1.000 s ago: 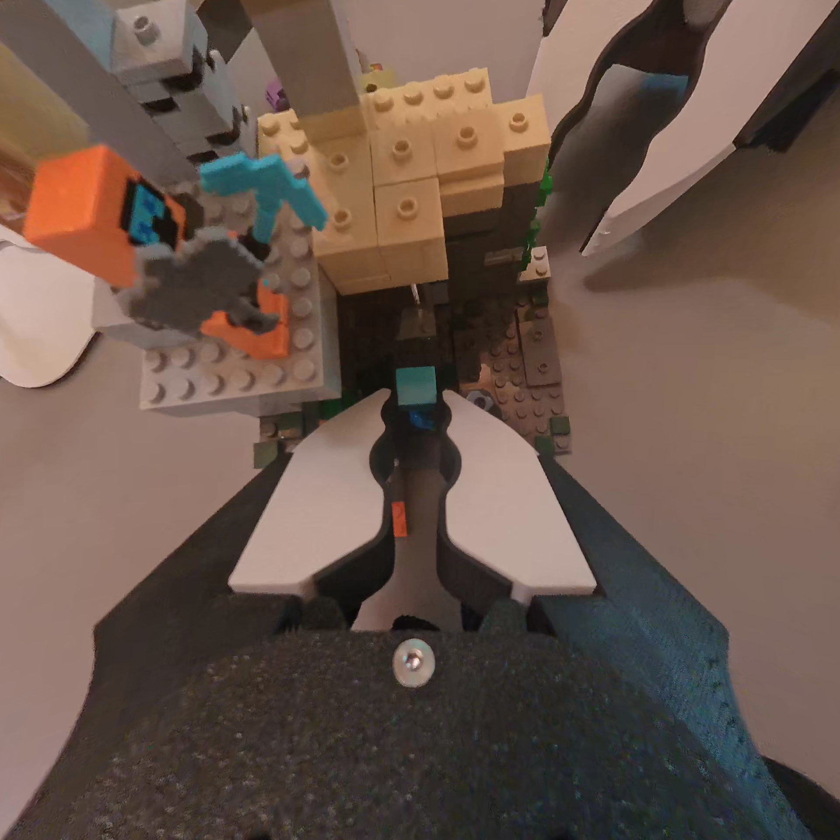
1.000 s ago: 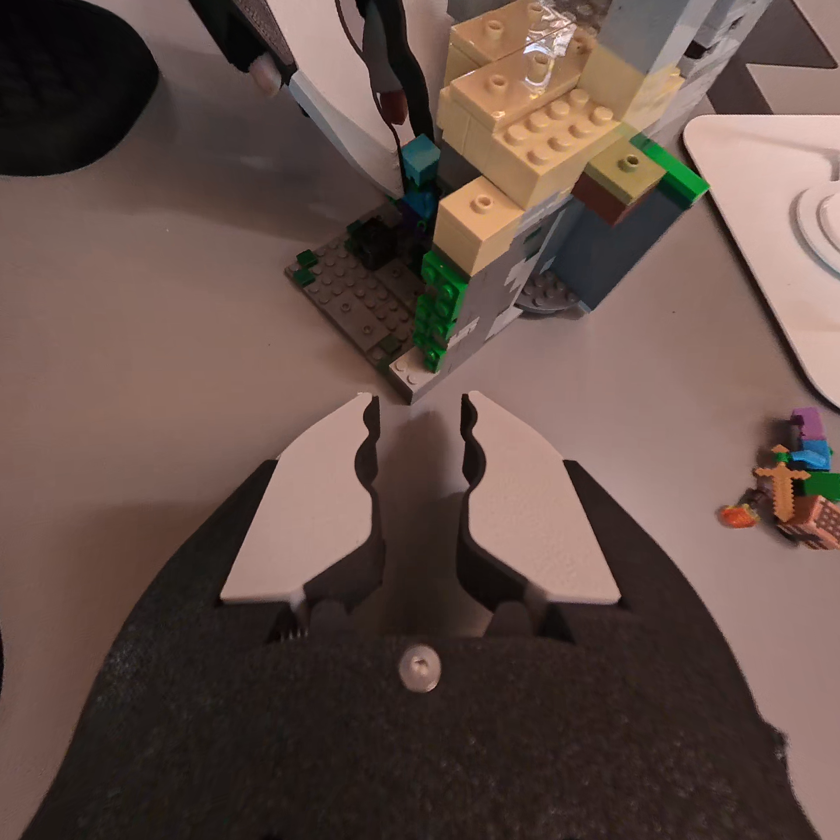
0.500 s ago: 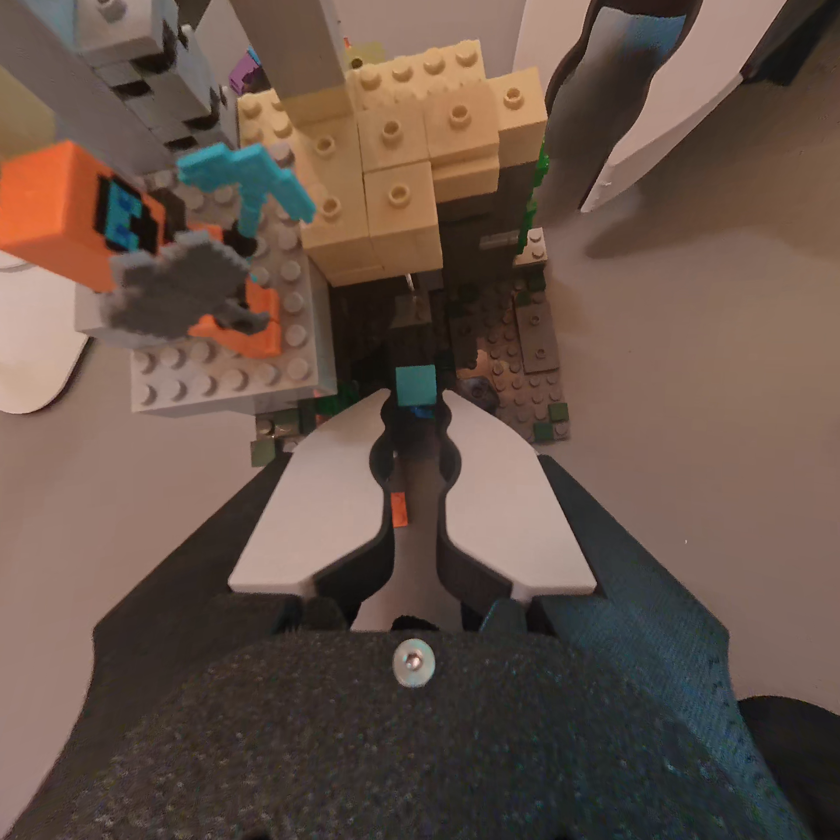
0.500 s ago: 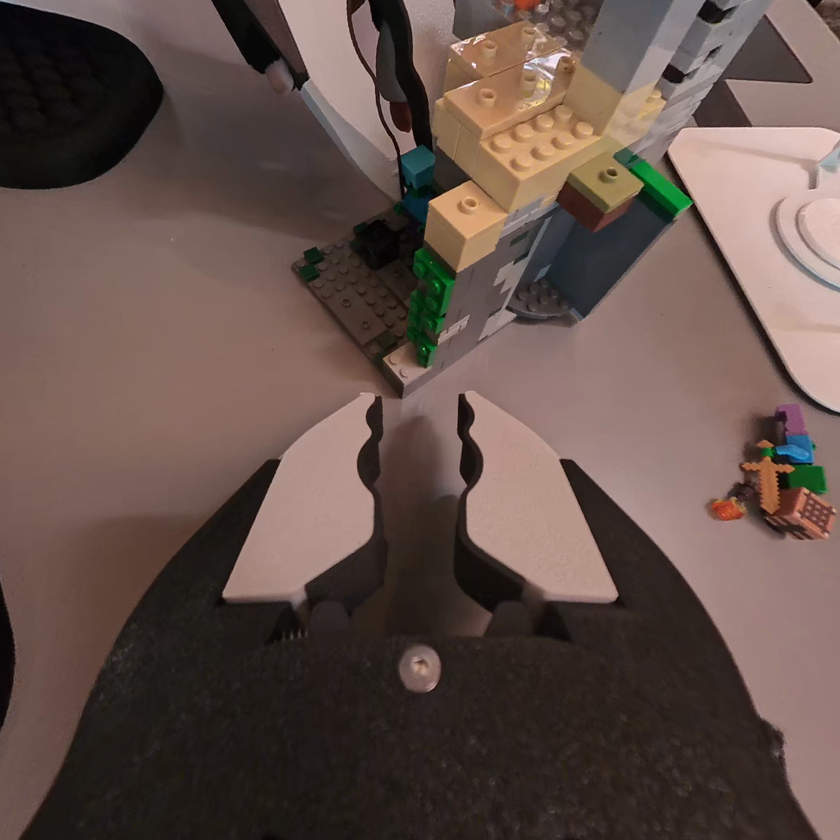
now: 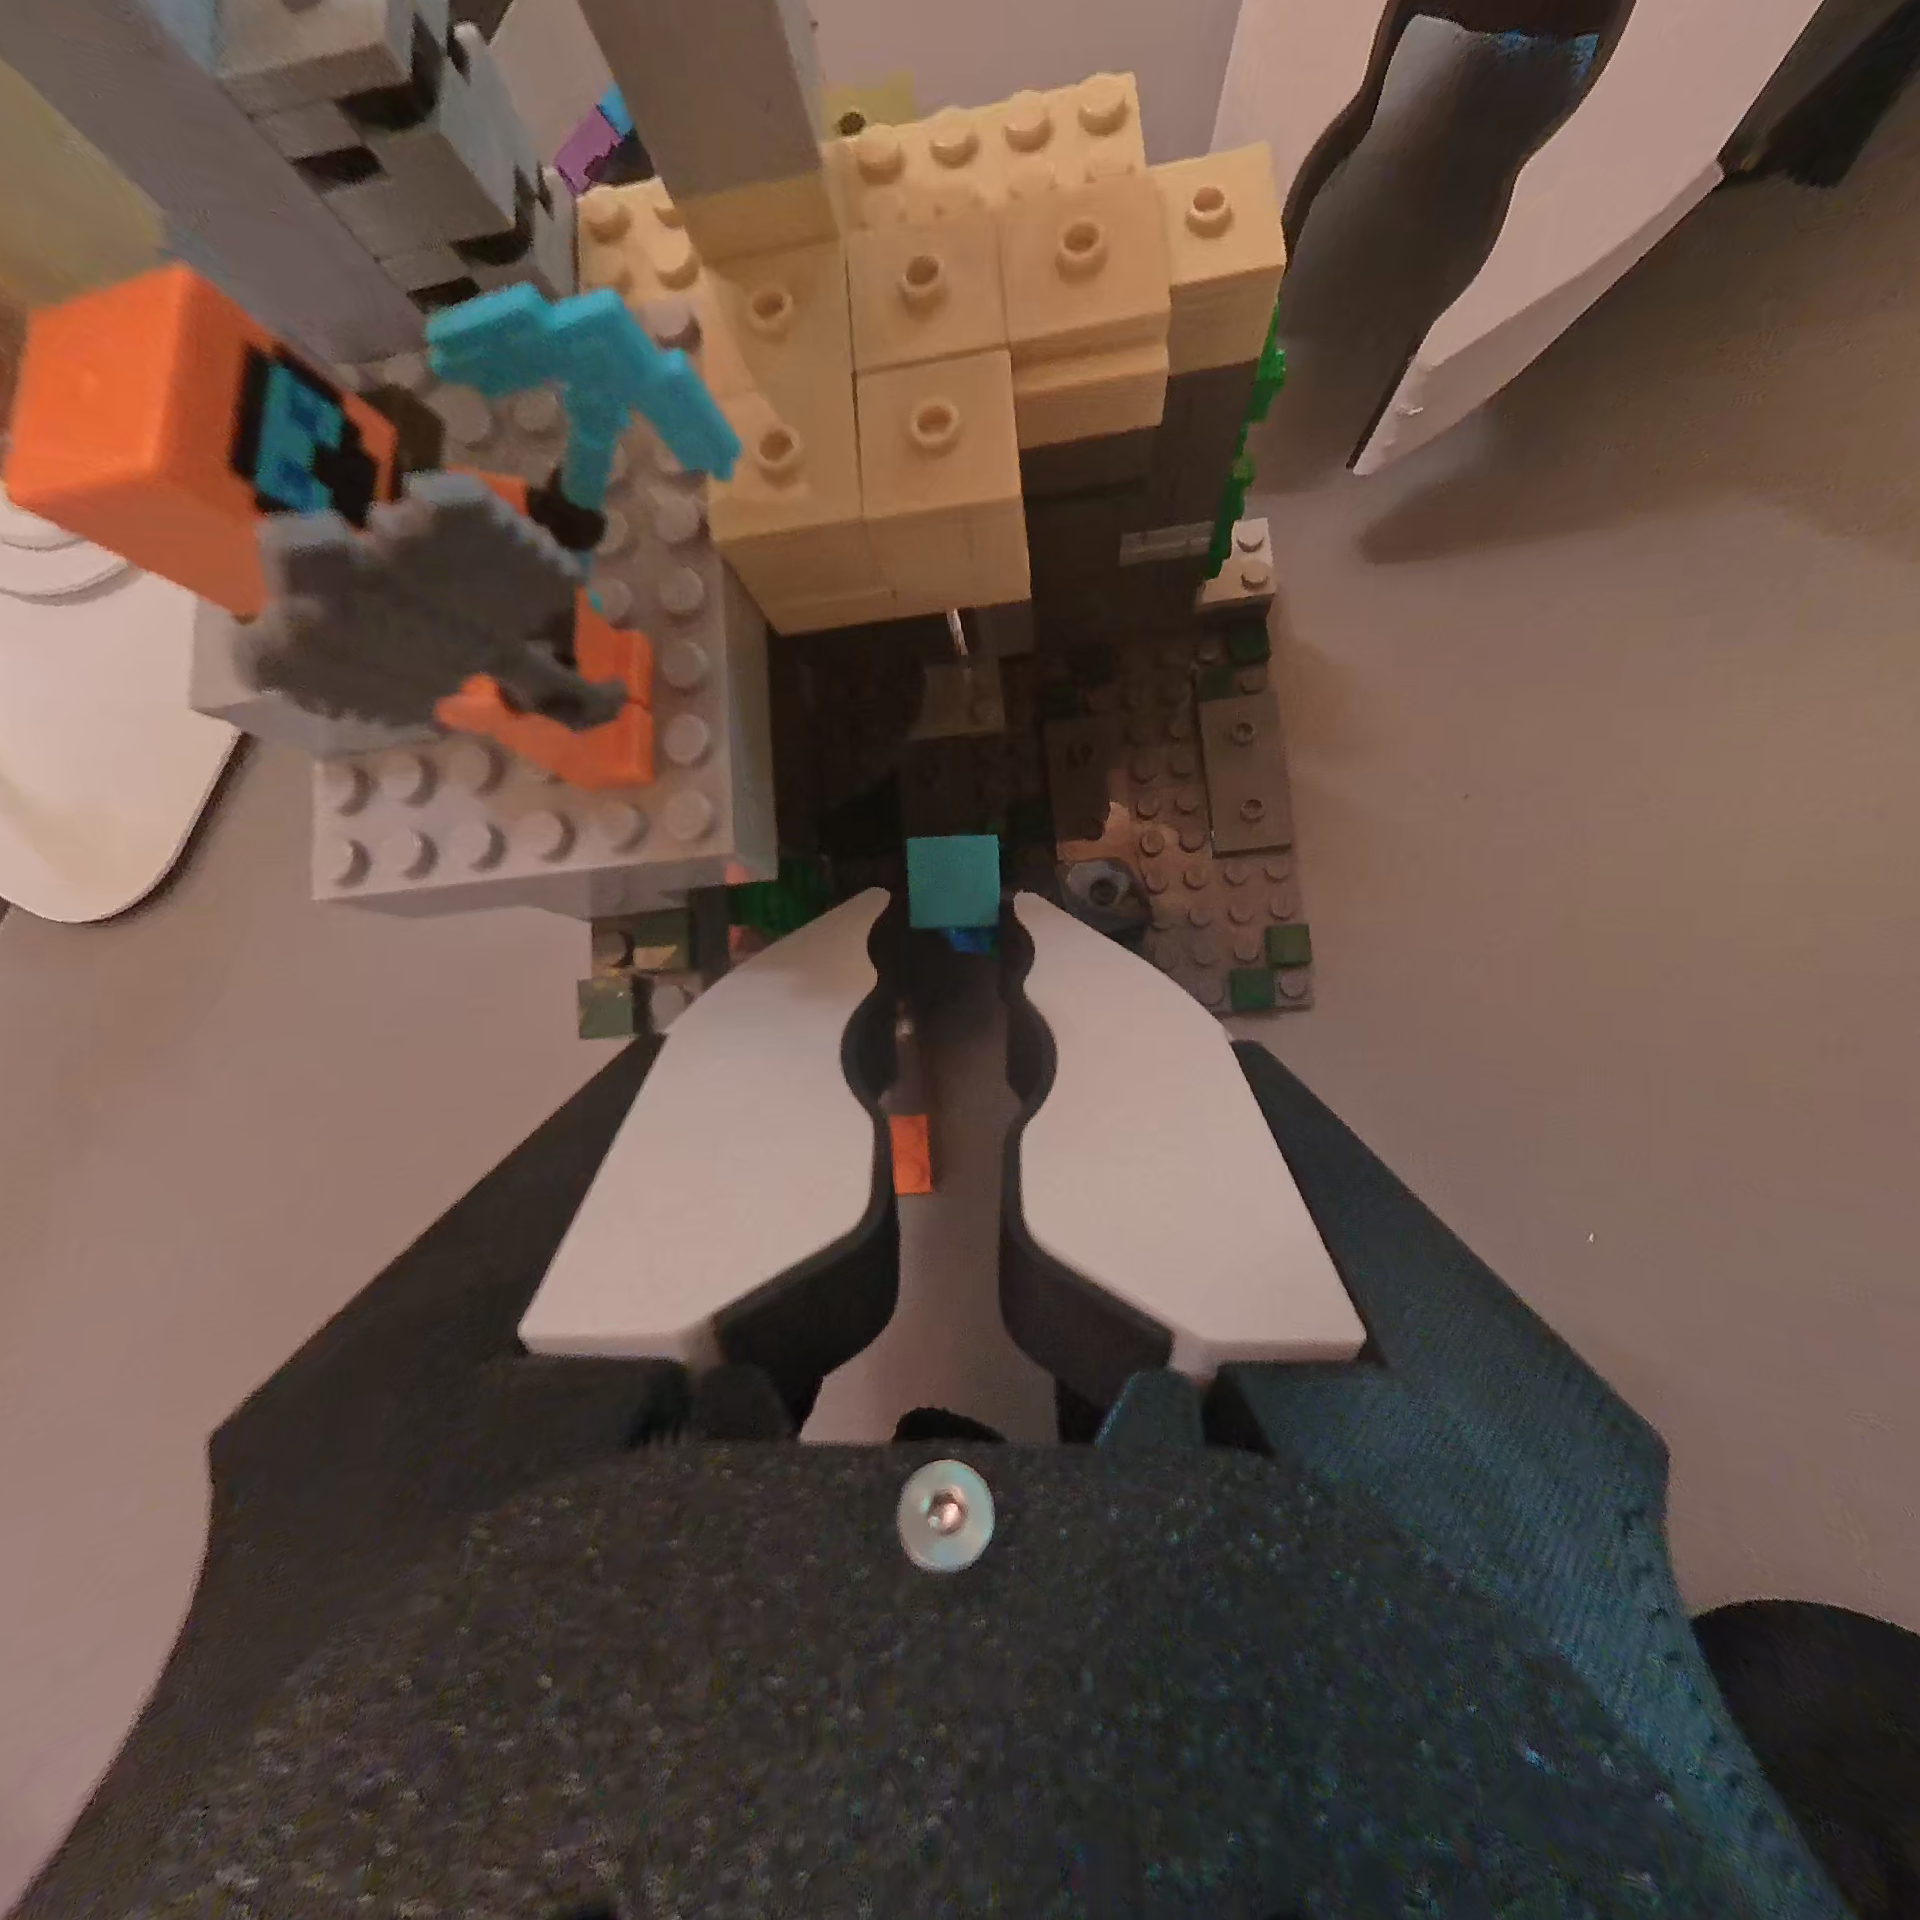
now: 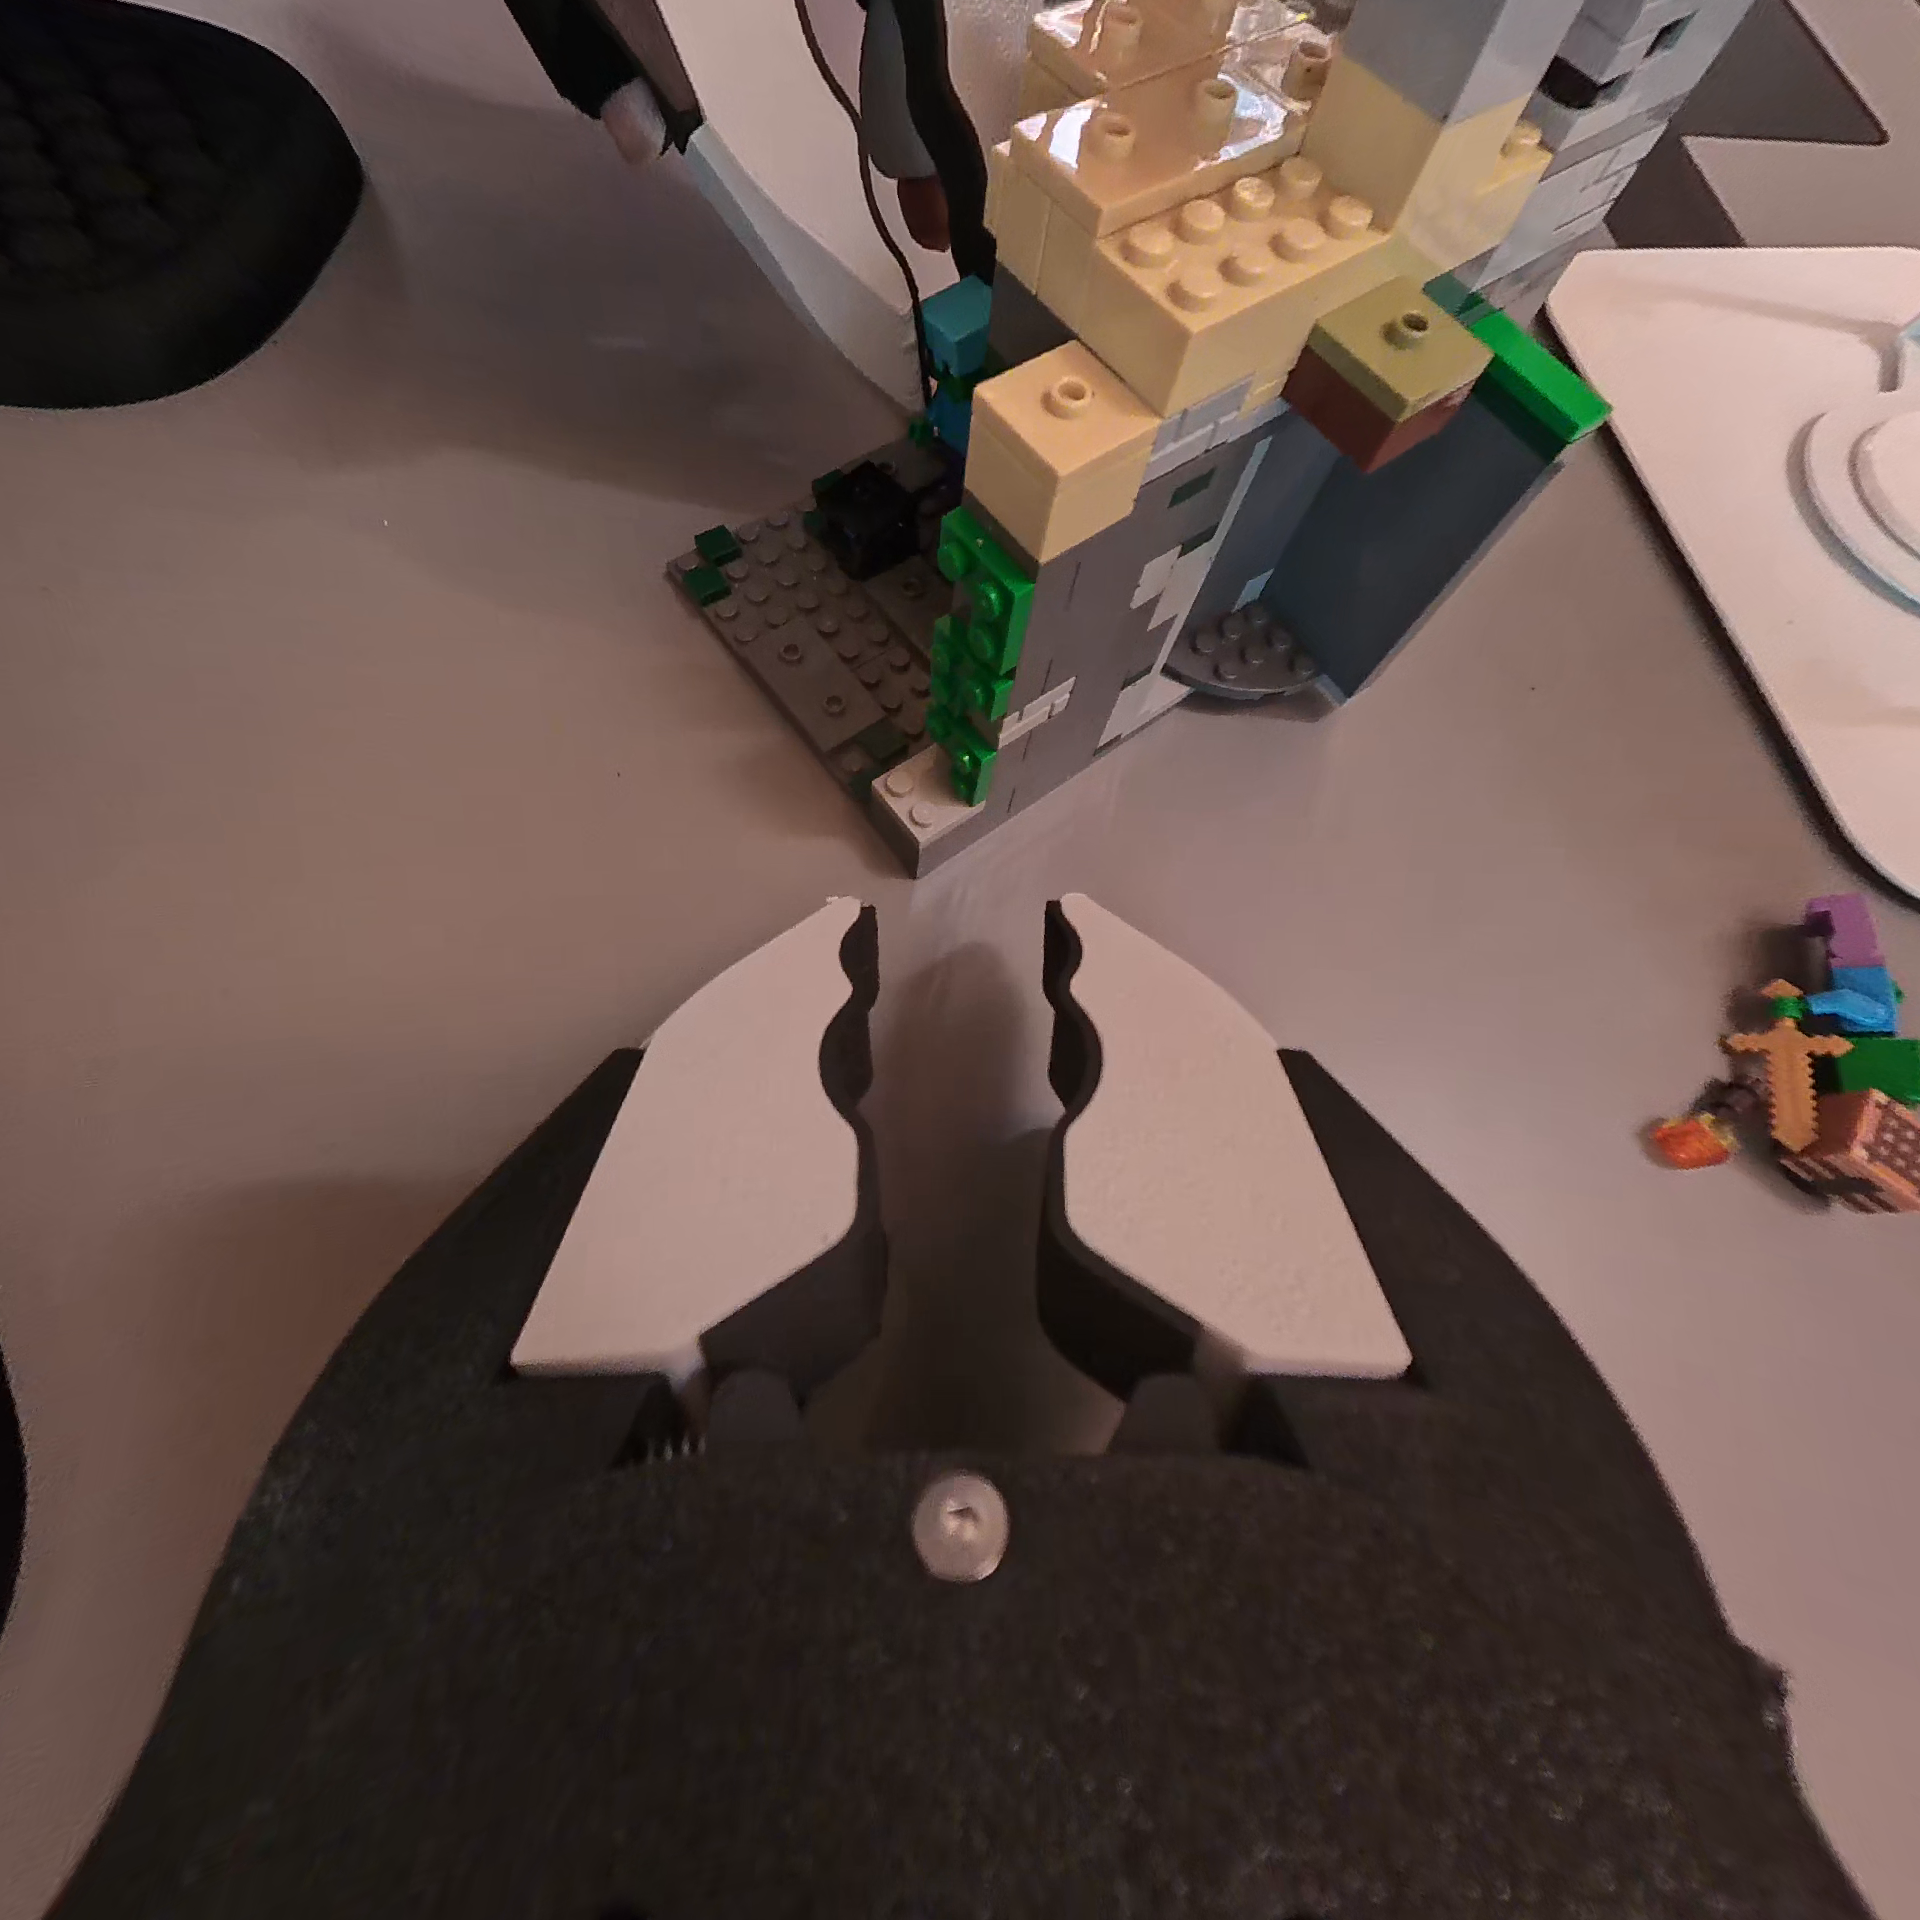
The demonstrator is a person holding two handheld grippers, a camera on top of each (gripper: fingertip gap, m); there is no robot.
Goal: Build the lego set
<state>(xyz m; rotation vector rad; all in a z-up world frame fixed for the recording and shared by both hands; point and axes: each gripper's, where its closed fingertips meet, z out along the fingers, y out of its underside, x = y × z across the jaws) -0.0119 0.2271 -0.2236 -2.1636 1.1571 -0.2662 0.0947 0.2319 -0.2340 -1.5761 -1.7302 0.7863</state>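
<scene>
The lego build [image 6: 1174, 436] stands on the grey table [image 6: 364, 779], a stepped tower of tan bricks over grey walls, with a strip of green pieces running down one corner and a dark studded baseplate [image 6: 800, 634] spreading out at its foot. The left gripper [image 5: 951, 909] is poised right above that baseplate, close against the tower's open dark side, its two white fingers [image 5: 769, 1122] closed in on a small figure with a teal block head [image 5: 952, 879]; the head pokes out just past the tips, though from here it is hard to tell how firmly the pads press it. Up on a light grey studded ledge [image 5: 520, 831] of the tower, beside the tan bricks, stands an orange figure [image 5: 187, 416] next to a turquoise pickaxe [image 5: 592, 384]. The right gripper [image 6: 958, 914] hovers low over the table just short of the tower's near corner, its fingers parted with only bare table between them. Off to the right of the tower lies a small heap of loose pieces [image 6: 1829, 1070], purple, blue, green and brown with a tan sword on top, and beyond it a white tray [image 6: 1704, 520] close to the tower's blue wall.
</scene>
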